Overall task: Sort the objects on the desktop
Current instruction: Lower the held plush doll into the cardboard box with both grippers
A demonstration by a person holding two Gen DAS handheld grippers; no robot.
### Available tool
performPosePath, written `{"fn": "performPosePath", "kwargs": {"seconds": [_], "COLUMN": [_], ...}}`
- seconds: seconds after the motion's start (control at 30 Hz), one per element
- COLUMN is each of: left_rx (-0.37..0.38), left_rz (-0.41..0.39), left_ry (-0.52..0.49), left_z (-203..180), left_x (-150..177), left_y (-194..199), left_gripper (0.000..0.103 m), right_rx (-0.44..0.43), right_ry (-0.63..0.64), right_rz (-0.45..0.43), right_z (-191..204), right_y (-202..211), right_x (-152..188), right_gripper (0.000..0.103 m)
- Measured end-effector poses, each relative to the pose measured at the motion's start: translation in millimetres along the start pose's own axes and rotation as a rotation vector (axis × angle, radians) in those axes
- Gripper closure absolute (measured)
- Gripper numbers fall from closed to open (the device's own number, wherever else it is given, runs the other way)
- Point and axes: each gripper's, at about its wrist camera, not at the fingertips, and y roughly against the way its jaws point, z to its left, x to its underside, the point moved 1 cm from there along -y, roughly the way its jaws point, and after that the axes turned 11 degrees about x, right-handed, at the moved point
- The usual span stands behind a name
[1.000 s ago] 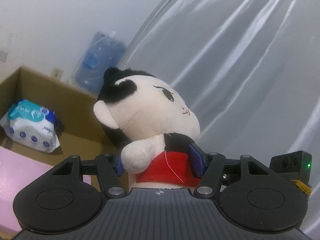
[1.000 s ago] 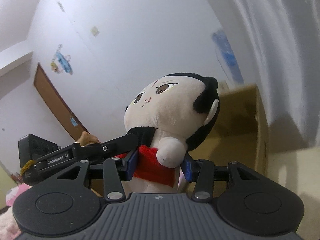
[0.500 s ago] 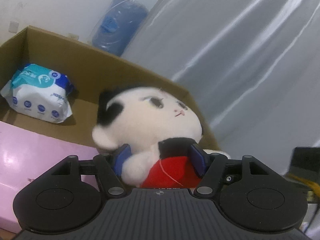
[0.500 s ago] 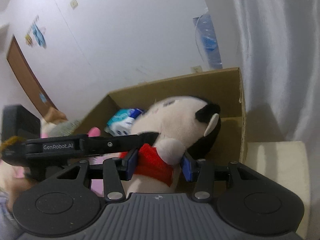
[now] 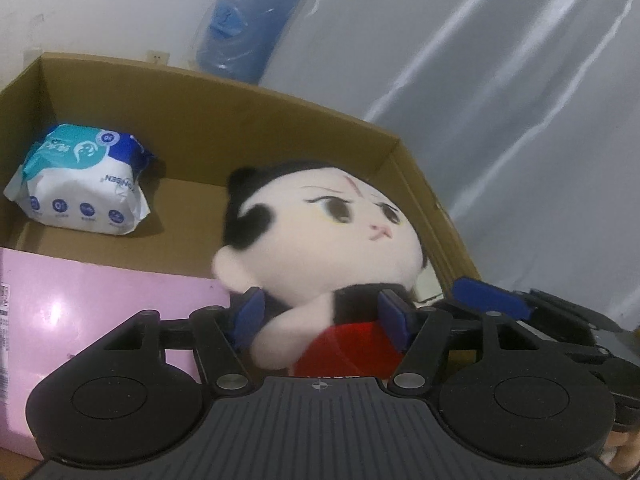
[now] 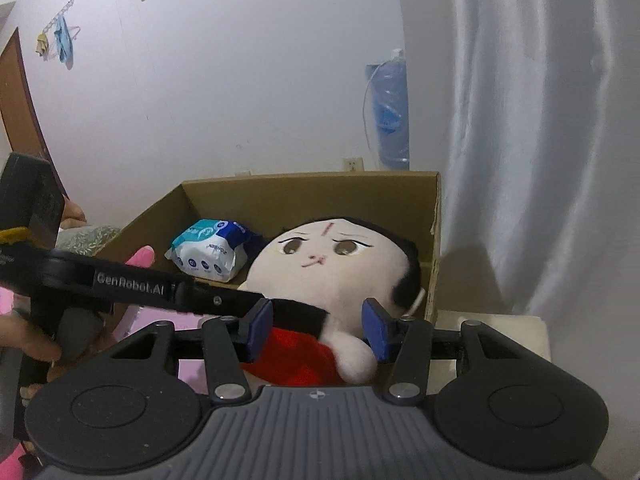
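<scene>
A plush doll [image 5: 340,232] with black hair, a pale face and a red top lies tilted back in the right end of an open cardboard box [image 5: 200,112]. My left gripper [image 5: 322,318] is shut on the doll's body, a blue pad pressed on each side below the neck. From the other side my right gripper [image 6: 316,332] also brackets the doll [image 6: 328,272] at the red top. Its jaws are opening, with the pads still against the plush. The left gripper's finger [image 6: 168,290] crosses in front of the doll's neck in the right wrist view.
A pack of wet wipes [image 5: 80,188] lies in the box's far left corner. A pink flat box [image 5: 100,320] lies along the near side. A blue water bottle [image 6: 388,112] stands behind the box, a grey curtain [image 5: 500,120] to the right. A person's hand [image 6: 32,348] holds the left gripper.
Both grippers tipped downward and carried the doll from upright above the box down into it. The doll now leans back with its face up.
</scene>
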Motion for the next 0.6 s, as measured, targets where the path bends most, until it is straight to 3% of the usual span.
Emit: {"fn": "performPosePath", "kwargs": {"seconds": [0.23, 0.33, 0.6], "left_rx": [0.012, 0.002, -0.012], "left_rz": [-0.047, -0.036, 0.017], "left_ry": [0.055, 0.042, 0.116], "left_z": [8, 8, 27], "left_x": [-13, -24, -50], "left_y": [14, 12, -14], "left_gripper": [0.039, 0.028, 0.027], "right_rx": [-0.04, -0.032, -0.034], "right_ry": [0.063, 0.104, 0.157], "right_rz": [-0.028, -0.03, 0.032], "right_z": [14, 24, 31], "right_y": [-8, -14, -40], "right_x": [1, -1, -2], "right_gripper": [0.052, 0.052, 0.057]}}
